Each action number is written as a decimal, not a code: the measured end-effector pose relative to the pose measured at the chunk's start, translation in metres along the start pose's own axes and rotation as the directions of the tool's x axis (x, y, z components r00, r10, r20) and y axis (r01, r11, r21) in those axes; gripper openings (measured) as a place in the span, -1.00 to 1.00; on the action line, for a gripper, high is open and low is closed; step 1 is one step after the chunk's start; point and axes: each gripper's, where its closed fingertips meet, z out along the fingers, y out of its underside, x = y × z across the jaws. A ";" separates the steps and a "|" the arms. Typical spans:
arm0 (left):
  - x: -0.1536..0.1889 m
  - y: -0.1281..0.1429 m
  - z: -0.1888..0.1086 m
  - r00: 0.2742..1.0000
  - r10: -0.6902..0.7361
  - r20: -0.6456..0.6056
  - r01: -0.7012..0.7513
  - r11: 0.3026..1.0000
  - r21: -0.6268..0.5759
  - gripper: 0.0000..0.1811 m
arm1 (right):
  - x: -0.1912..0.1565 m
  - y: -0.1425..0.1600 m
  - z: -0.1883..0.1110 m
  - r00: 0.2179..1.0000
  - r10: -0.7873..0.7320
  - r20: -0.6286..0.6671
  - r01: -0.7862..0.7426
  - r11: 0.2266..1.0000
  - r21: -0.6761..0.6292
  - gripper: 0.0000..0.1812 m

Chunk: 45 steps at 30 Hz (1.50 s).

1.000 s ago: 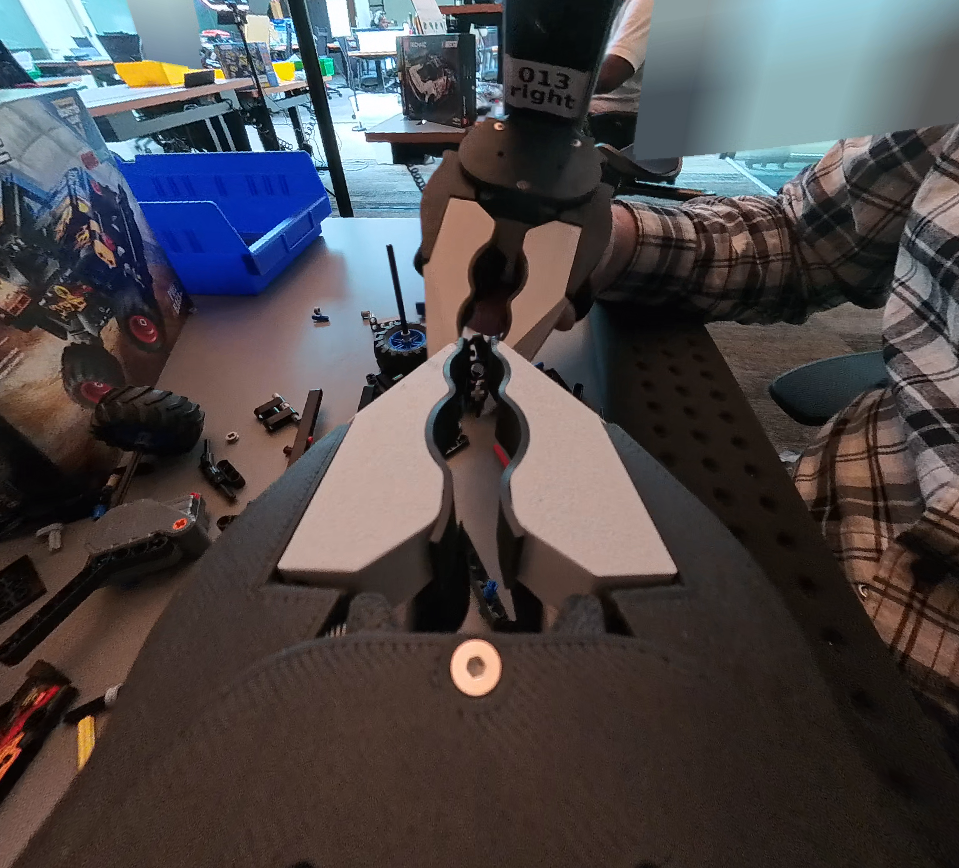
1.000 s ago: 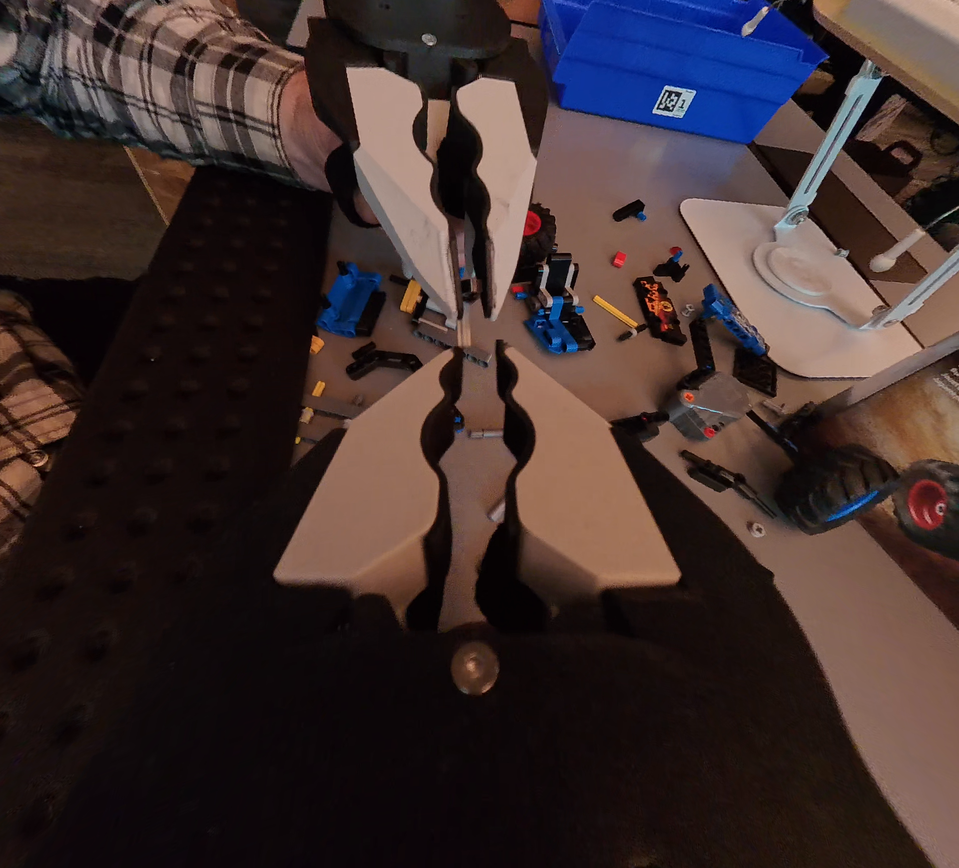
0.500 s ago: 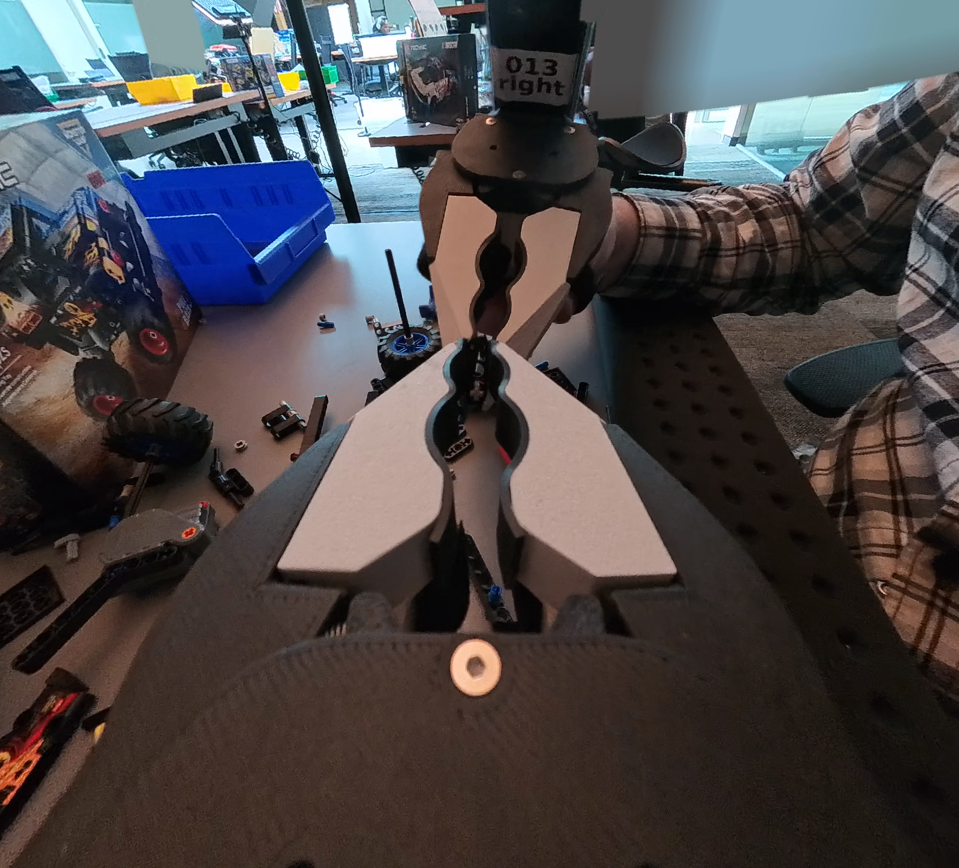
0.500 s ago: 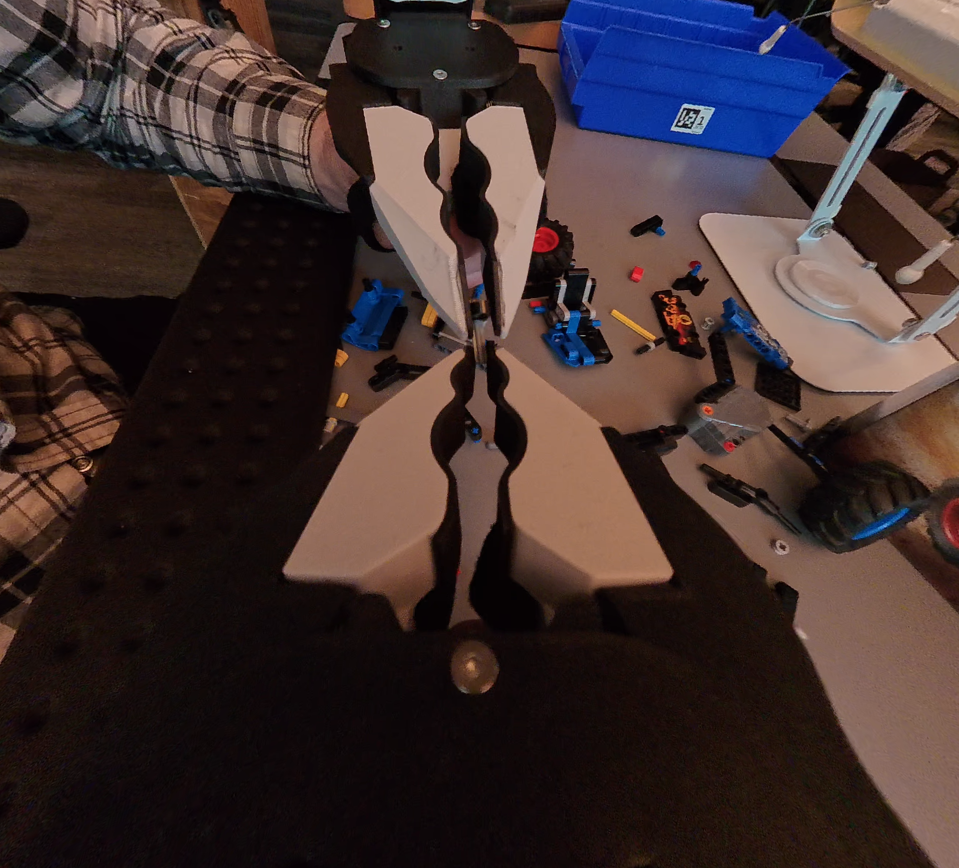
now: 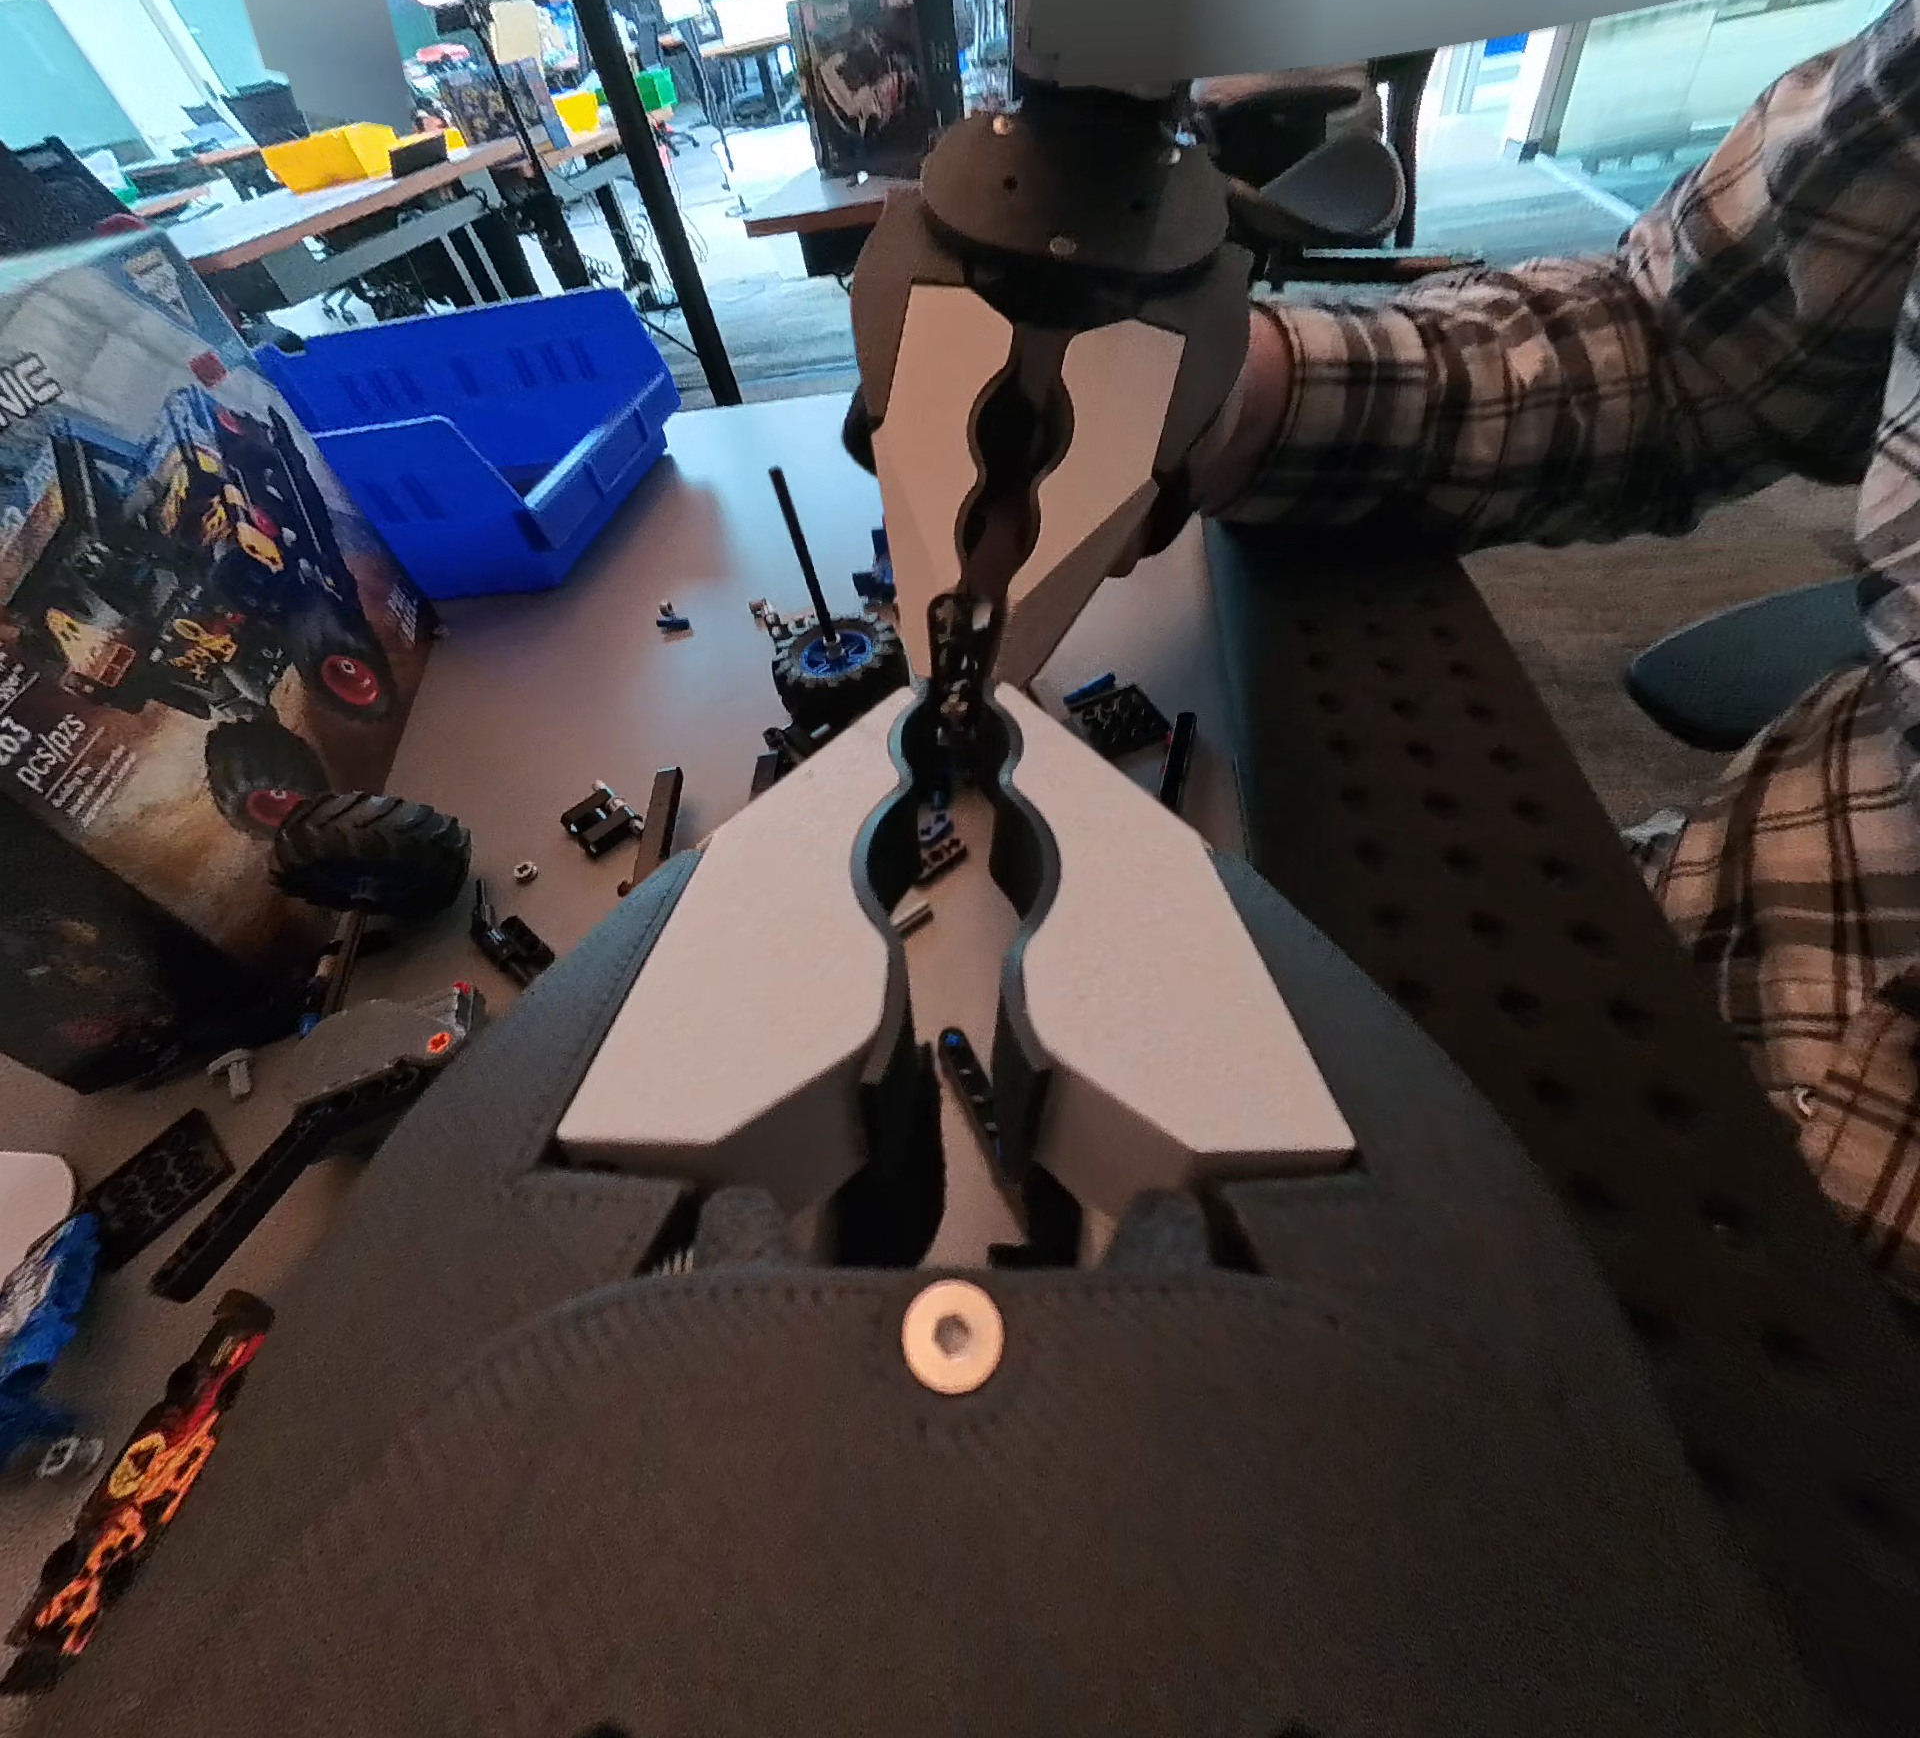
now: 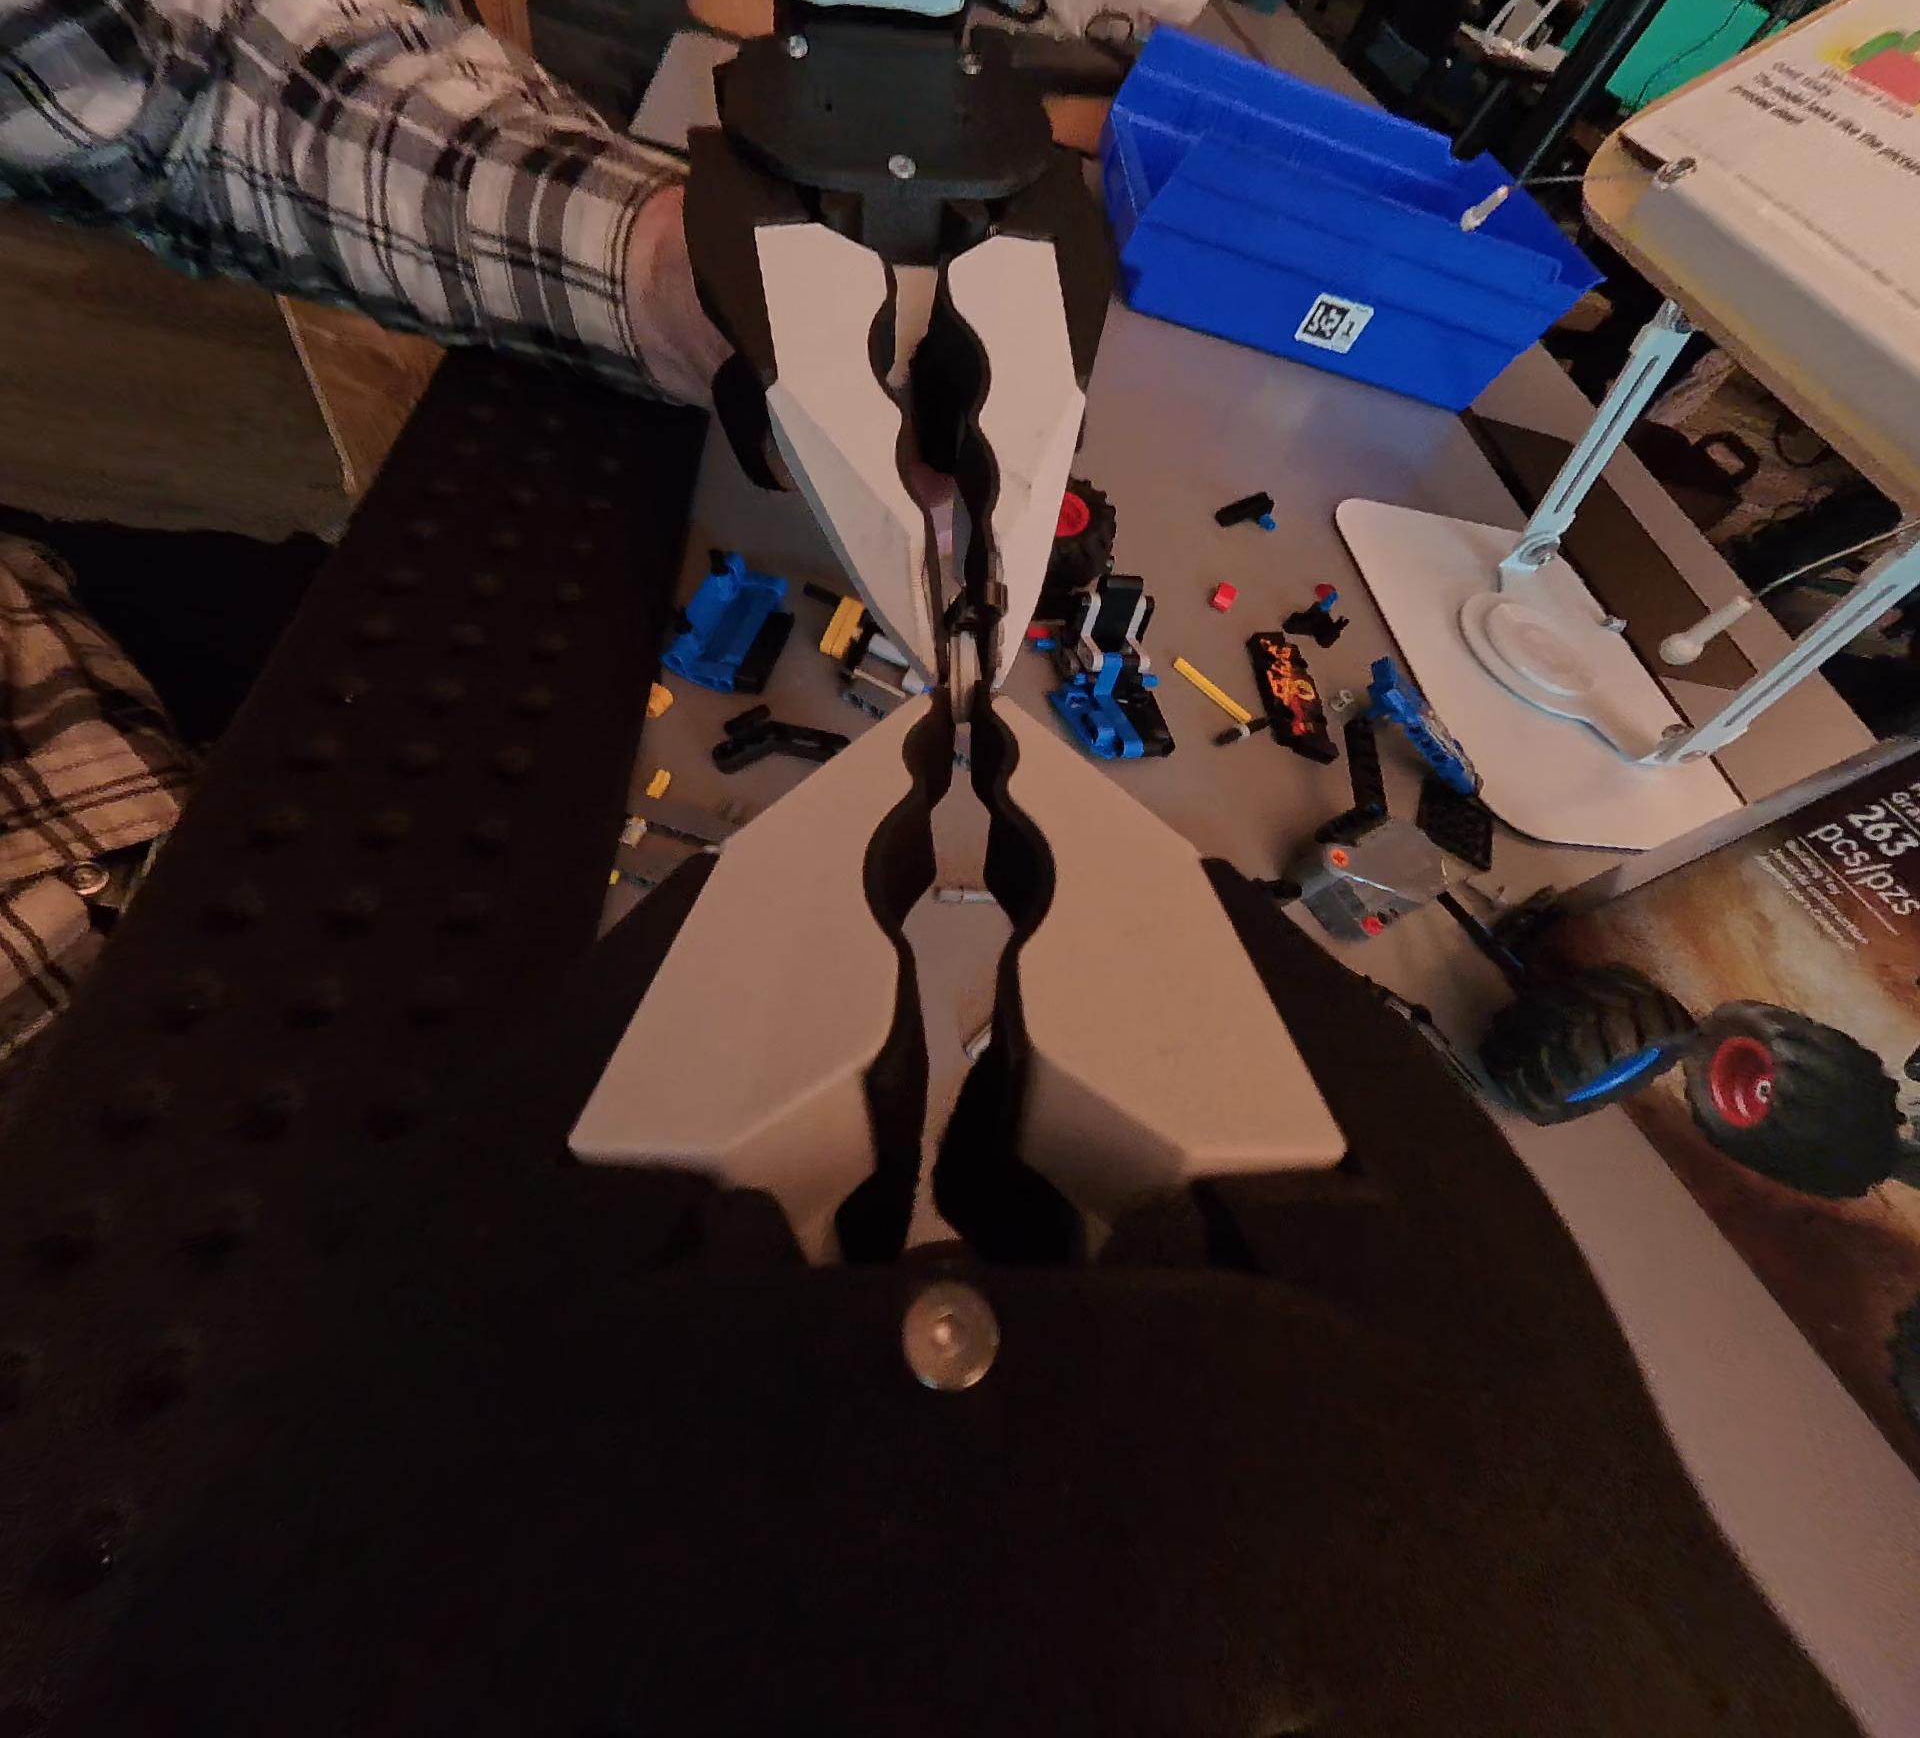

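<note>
My two grippers face each other tip to tip above the grey table (image 5: 582, 649). My left gripper (image 5: 951, 712) is shut on one end of a small black beam with holes (image 5: 958, 649). The beam reaches up into the tips of my right gripper (image 5: 977, 618), which a hand in a plaid sleeve holds. In the right wrist view my right gripper (image 6: 961, 717) has its jaws nearly together around the same small piece (image 6: 968, 660), and my left gripper (image 6: 966, 639) meets it from above. How the far end is gripped is hidden between the fingers.
Several loose toy parts lie on the table: a tyre (image 5: 369, 847), a wheel with an upright axle (image 5: 836, 660), a grey block (image 6: 1371, 867). A blue bin (image 6: 1299, 234), a toy box (image 5: 156, 597), a white lamp base (image 6: 1507, 670) and a black perforated mat (image 6: 364, 753) surround them. Left tips and right tips are each some 20 centimetres from the grey block (image 6: 1371, 867). My left wrist view (image 5: 404, 1032) looks at it from another angle.
My right gripper's jaws have narrowed from open to nearly closed. Its tips have come up to meet the left gripper's tips around the small beam.
</note>
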 end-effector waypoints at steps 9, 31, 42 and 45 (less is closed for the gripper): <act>-0.035 -0.036 -0.063 0.992 -0.046 0.118 0.026 0.986 0.162 -0.95 | 0.002 0.023 -0.011 1.000 0.022 0.011 -0.021 0.997 -0.068 -1.00; -0.036 0.091 -0.010 0.990 0.034 0.136 0.031 0.893 -0.448 -0.73 | 0.097 0.058 -0.074 0.902 0.128 -0.413 -0.212 0.963 -0.166 -0.78; -0.054 0.088 -0.016 0.969 0.066 0.237 0.046 0.898 -0.437 -0.72 | 0.110 0.091 -0.107 0.881 0.052 -0.470 -0.267 0.875 -0.404 -0.62; -0.053 0.088 -0.016 0.970 0.073 0.234 0.038 0.897 -0.441 -0.73 | 0.096 0.101 -0.110 0.892 0.176 -0.416 -0.346 0.859 -0.378 -0.56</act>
